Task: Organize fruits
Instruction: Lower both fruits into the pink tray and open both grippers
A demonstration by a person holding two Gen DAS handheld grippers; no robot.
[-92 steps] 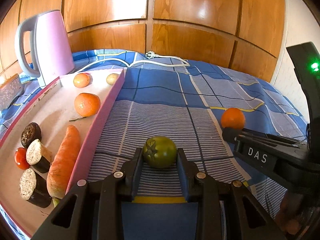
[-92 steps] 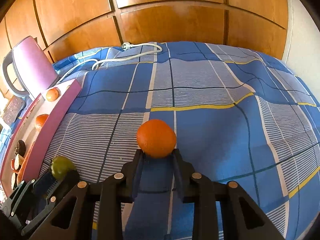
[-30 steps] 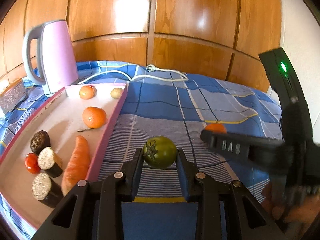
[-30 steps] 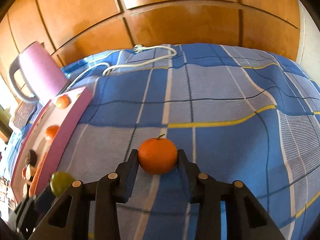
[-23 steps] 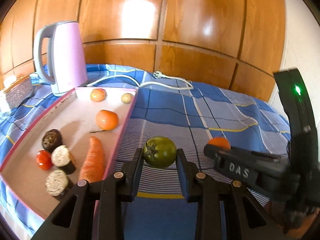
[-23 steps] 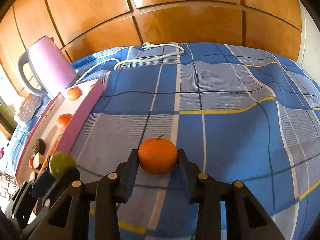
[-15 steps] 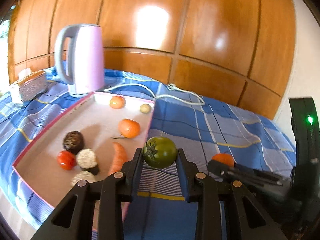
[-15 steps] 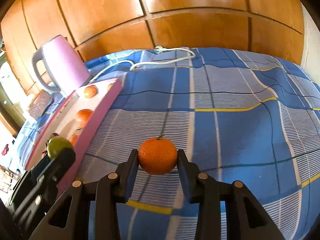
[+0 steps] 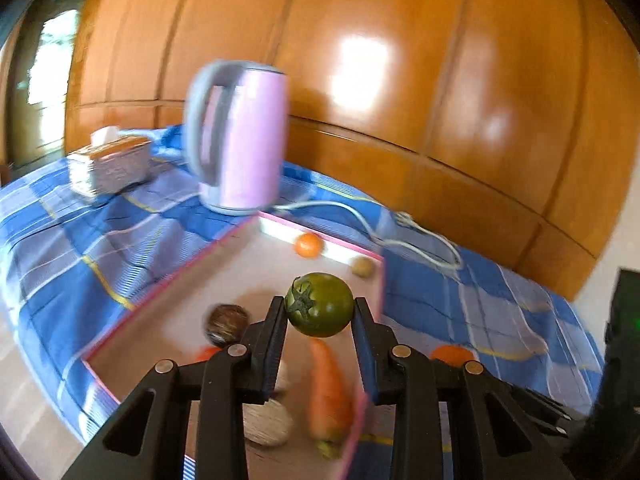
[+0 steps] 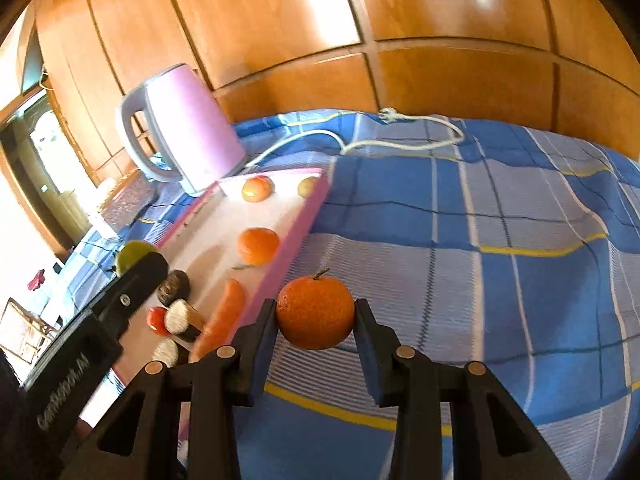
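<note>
My left gripper [image 9: 319, 309] is shut on a green tomato [image 9: 320, 305] and holds it in the air over the pink-rimmed tray [image 9: 180, 280]. The right gripper [image 10: 316, 312] is shut on an orange tangerine [image 10: 315, 312], lifted above the blue checked cloth just right of the tray [image 10: 308, 216]. In the right wrist view the left gripper's body [image 10: 120, 300] shows at the left with the green tomato [image 10: 130, 254] at its tip. On the tray lie a carrot [image 10: 222, 320], two tangerines [image 10: 258, 245], a small pale fruit [image 10: 307, 186], a red tomato [image 10: 157, 320] and dark cut pieces [image 10: 174, 284].
A pink kettle [image 10: 188, 128] stands behind the tray, its white cord [image 10: 400, 140] trailing across the blue checked cloth [image 10: 480, 240]. A tissue box [image 9: 110, 164] sits to the kettle's left. Wooden wall panels close off the back. The cloth's edge drops off at the left.
Both grippers have risen and swung left with their fruit still held. The green tomato now hangs over the tray, and the tangerine has come close to the tray's right rim.
</note>
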